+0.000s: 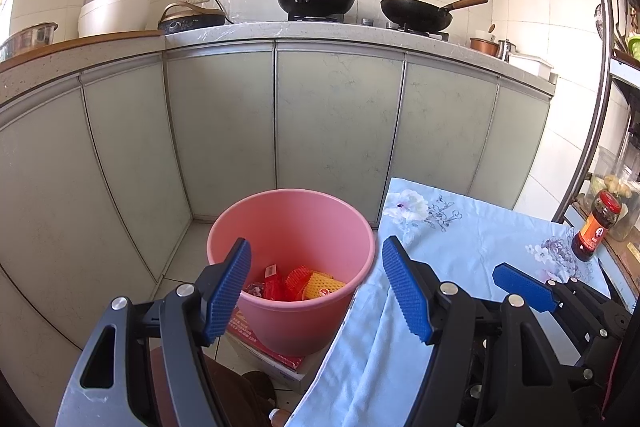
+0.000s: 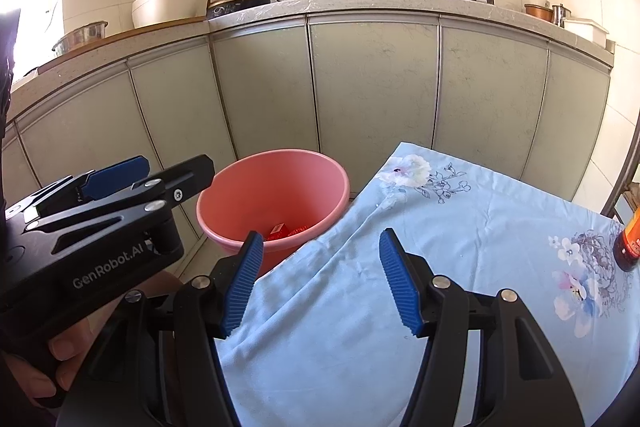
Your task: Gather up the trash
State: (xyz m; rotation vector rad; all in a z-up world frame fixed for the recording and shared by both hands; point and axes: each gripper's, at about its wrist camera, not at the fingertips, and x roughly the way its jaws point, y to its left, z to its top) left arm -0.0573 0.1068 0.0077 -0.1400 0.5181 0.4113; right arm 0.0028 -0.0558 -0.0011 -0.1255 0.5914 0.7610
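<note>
Both of my grippers hang empty. The left gripper [image 1: 316,291] has its jaws spread wide with nothing between them, and the right gripper [image 2: 320,283] is likewise released, poised over the blue floral cloth [image 2: 440,267] covering the surface.

The trash I can see, red wrappers [image 1: 272,283] and orange and yellow foam nets [image 1: 316,283], already lies at the bottom of the pink bucket [image 1: 292,215], which sits just ahead of and below the left jaws, its rim right beside the hanging edge of the cloth. I see no loose litter on the cloth ahead of the right jaws, so I judge the collecting is close to done.

To finish well, I would sweep the cameras over the surface for anything missed before I commit, keeping the jaws wide.

A sauce bottle [image 1: 596,227] stands well off to the right of the right jaws; it is not trash. A red-printed box [image 1: 260,343] lies under the bucket. The two grippers sit close together, so I must mind they don't knock.
</note>
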